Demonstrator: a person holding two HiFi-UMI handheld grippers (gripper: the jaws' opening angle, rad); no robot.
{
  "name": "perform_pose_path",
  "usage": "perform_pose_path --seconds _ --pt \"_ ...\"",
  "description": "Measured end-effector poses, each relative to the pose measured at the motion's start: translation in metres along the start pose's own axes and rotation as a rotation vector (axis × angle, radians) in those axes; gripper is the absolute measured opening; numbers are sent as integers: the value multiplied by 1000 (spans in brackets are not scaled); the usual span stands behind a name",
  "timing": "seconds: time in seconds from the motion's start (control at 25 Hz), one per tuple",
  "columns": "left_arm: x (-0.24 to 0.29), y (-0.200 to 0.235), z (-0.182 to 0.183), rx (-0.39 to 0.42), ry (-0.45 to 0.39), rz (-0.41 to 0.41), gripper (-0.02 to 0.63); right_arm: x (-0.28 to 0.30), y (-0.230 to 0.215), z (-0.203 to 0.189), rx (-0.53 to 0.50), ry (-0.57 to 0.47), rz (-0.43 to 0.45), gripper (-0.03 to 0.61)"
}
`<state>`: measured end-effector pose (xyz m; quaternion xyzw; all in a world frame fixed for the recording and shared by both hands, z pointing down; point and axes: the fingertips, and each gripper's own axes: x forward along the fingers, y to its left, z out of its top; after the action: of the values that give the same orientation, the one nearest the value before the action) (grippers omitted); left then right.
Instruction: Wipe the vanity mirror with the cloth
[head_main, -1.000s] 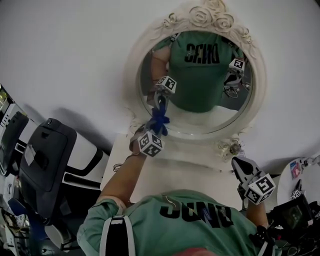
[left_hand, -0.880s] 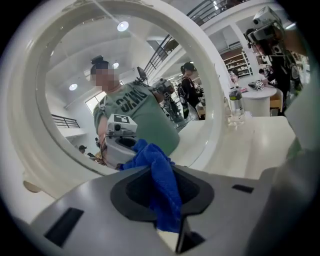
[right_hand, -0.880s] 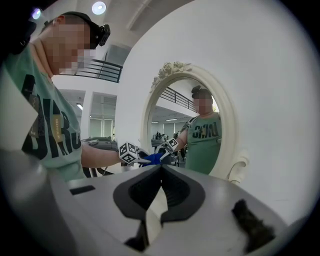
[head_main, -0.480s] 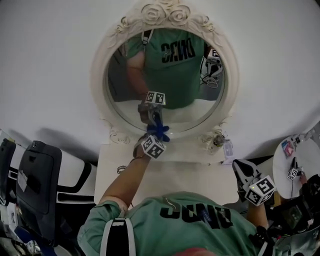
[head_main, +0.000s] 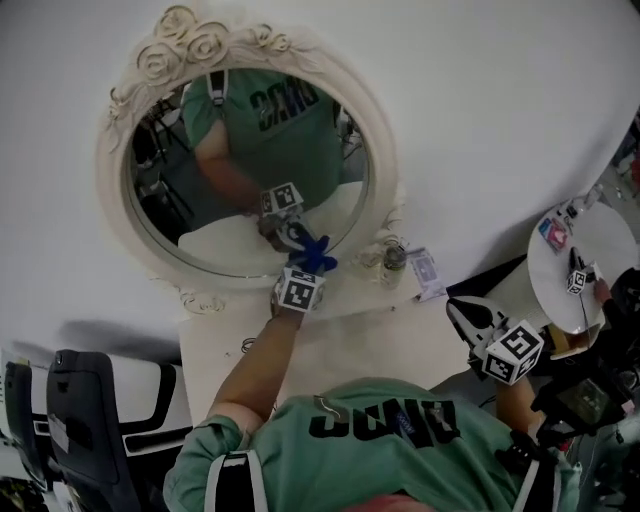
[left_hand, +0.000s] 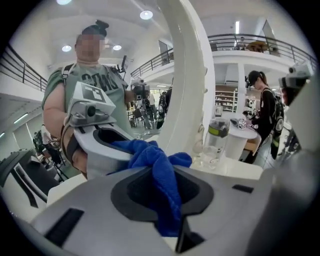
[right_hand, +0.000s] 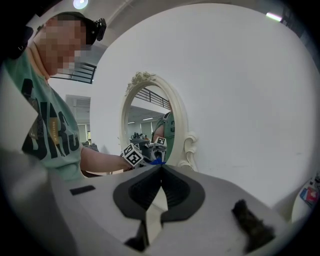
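Observation:
The oval vanity mirror (head_main: 240, 150) in a cream carved frame (head_main: 190, 45) stands against the white wall on a white table (head_main: 330, 340). My left gripper (head_main: 308, 262) is shut on a blue cloth (head_main: 314, 254) and presses it against the lower right of the glass. The cloth (left_hand: 162, 172) bunches between the jaws in the left gripper view, meeting its own reflection. My right gripper (head_main: 470, 322) hangs low at the right, away from the mirror, shut and holding nothing. The mirror (right_hand: 150, 130) shows far off in the right gripper view.
A small jar (head_main: 394, 262) and a packet (head_main: 425, 272) sit on the table right of the mirror's foot. A round white side table (head_main: 580, 270) with small items stands far right. A dark chair (head_main: 85, 420) is at the lower left.
The head view has swung, so the mirror now sits further left and tilted. The left gripper with the cloth stays pressed on the lower glass. The right gripper stays low at the right.

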<state>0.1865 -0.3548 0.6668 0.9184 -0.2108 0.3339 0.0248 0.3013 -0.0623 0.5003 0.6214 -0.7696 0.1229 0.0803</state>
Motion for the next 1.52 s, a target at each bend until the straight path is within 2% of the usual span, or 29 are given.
perform_pose_path --seconds 0.16,0.28,0.4,0.52,0.76,0.88,0.96,1.16,1.32,1.52 --pt "-2 -22 34 -3 -73 -48 84 3 6 7 -24 -4 13 12" --pt "-14 -50 64 -28 -188 -169 85 8 15 20 -55 -13 32 12" --pt "-50 -72 79 -44 -292 -311 87 20 26 33 -80 -33 67 12" --pt "-103 -66 76 -51 -375 -371 87 38 37 44 -95 -52 109 12" --pt "-229 -20 33 -251 -594 -353 87 77 68 57 -92 -58 235 12" --pt "-278 -8 8 -308 -696 -300 87 97 82 59 -113 -69 278 12" --pt "-297 -7 -9 -350 -735 -270 87 111 89 56 -119 -55 302 12" --pt "-310 -4 -41 -428 -730 -226 87 135 116 53 -125 -15 370 11" --pt "-316 -11 -47 -429 -736 -223 87 140 131 48 -141 3 411 11" --pt "-313 -18 -46 -426 -728 -243 88 139 132 44 -136 13 412 11"
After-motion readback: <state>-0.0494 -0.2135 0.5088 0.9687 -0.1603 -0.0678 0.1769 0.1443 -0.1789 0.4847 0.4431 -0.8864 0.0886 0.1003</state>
